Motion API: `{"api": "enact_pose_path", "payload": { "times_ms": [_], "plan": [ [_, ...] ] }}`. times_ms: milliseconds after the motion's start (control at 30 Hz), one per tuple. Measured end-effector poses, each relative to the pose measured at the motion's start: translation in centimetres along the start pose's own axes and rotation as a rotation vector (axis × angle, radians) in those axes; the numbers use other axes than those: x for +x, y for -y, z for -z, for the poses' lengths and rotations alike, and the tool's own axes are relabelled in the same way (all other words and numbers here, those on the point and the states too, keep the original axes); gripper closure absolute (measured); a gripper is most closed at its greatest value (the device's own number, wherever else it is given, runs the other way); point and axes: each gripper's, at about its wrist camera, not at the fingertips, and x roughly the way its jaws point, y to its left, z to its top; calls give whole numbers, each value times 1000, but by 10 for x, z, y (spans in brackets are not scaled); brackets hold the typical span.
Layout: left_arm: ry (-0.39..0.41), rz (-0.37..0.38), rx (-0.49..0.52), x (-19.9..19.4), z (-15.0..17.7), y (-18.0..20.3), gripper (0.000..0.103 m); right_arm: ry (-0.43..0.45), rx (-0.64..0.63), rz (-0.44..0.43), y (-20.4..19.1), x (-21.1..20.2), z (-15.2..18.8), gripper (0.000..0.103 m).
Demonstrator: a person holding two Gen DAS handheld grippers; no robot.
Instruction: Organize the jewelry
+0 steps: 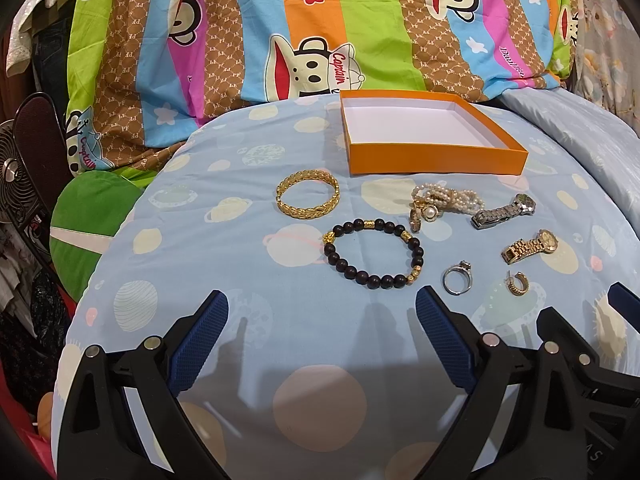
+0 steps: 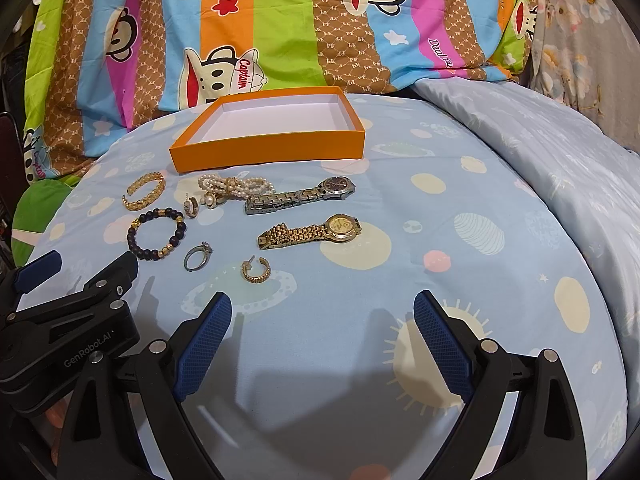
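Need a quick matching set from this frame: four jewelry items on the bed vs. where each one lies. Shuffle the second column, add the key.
Items:
1. gold bangle
2. gold watch
3. silver ring
4. pearl bracelet

Places:
A. right beside the silver watch, at its strap end
B. farthest left of the jewelry, in front of the orange box's left corner
C. between the dark bead bracelet and the gold hoop earring
D. just in front of the silver watch, nearer the cameras

Pairs: 1-B, 2-D, 3-C, 4-A
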Motion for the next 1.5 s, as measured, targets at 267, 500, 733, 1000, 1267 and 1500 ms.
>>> {"api": "enact_pose_path", "payload": {
  "times_ms": [267,500,733,1000,1267,1500],
  "plan": [
    [14,-5,1,-3,0,3,11,10,0,2,-1,-2,1,11],
    [30,-8,6,-7,0,4,11,20,7,-1,0,-2,-1,11],
    [34,-11,7,-8,0,4,11,22,8,-2,1,-3,0,11],
    [34,-11,7,-9,0,4,11,23,8,-2,1,-3,0,11],
    [35,-11,7,-9,0,4,11,23,8,-1,1,-3,0,11],
    [36,-11,8,-9,0,4,11,23,9,-2,1,-3,0,11]
  ]
}}
